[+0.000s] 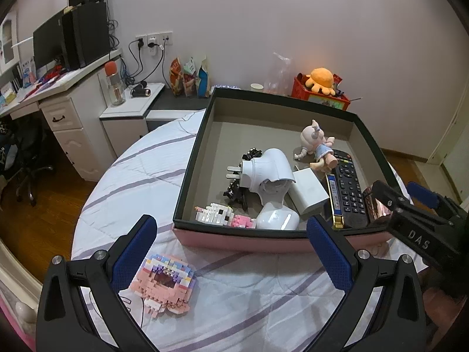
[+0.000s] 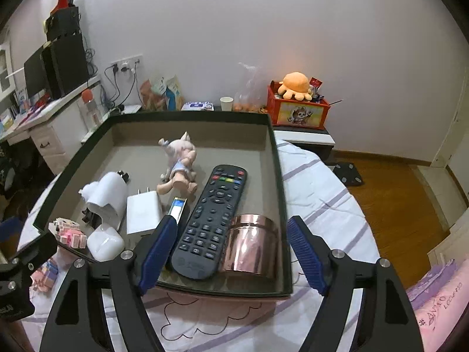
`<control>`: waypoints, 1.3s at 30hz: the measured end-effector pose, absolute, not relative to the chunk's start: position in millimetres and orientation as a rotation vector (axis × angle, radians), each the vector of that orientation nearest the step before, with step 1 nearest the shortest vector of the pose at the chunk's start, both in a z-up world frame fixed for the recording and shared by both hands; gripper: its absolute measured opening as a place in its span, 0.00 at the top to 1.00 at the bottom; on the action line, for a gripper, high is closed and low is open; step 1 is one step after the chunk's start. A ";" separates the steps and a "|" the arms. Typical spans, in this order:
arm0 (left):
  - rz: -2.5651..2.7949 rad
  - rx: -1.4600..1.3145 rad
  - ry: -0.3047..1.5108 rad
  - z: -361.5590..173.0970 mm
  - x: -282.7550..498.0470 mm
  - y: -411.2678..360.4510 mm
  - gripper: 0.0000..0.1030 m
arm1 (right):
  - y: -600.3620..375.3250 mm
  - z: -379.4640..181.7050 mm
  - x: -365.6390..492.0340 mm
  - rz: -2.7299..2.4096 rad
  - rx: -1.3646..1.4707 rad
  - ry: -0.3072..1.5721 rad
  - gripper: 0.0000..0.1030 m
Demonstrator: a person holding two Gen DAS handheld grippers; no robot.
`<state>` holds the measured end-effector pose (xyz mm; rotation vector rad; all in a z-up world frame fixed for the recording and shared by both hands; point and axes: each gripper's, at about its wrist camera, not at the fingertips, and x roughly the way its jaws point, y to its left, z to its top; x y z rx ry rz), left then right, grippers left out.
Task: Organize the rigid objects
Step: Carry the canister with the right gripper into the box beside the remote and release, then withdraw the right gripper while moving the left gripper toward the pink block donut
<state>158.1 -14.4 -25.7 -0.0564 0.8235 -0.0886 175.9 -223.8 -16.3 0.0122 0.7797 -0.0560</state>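
A black-rimmed box (image 1: 263, 231) with a pink outer wall lies on the bed. It holds a black remote (image 2: 211, 223), a copper jar (image 2: 252, 246), a doll figure (image 2: 181, 164), a white charger (image 2: 143, 214), a white plug adapter (image 1: 269, 173), a white earbud case (image 1: 277, 220) and a small block figure (image 1: 222, 215). My right gripper (image 2: 231, 255) hangs open over the box's near right corner, its pads wide of the jar and remote. My left gripper (image 1: 231, 252) is open above the quilt before the box. A pink block model (image 1: 164, 281) lies by its left finger.
The striped quilt (image 1: 140, 176) covers the bed around the box. A white desk (image 1: 67, 111) with monitors stands far left, and a nightstand with snack bags (image 1: 190, 76) is behind. A red box with an orange plush (image 2: 296, 102) sits at the back right, above wooden floor (image 2: 390, 182).
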 end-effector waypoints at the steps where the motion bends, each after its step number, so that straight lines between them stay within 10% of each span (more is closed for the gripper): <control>1: -0.087 -0.057 0.821 -24.5 156.1 -14.3 0.00 | -224.7 -15.2 174.1 -0.059 0.017 0.780 0.23; 39: 0.007 -0.040 0.840 -33.7 58.9 27.5 0.00 | -200.1 12.2 59.9 0.052 0.106 0.816 0.15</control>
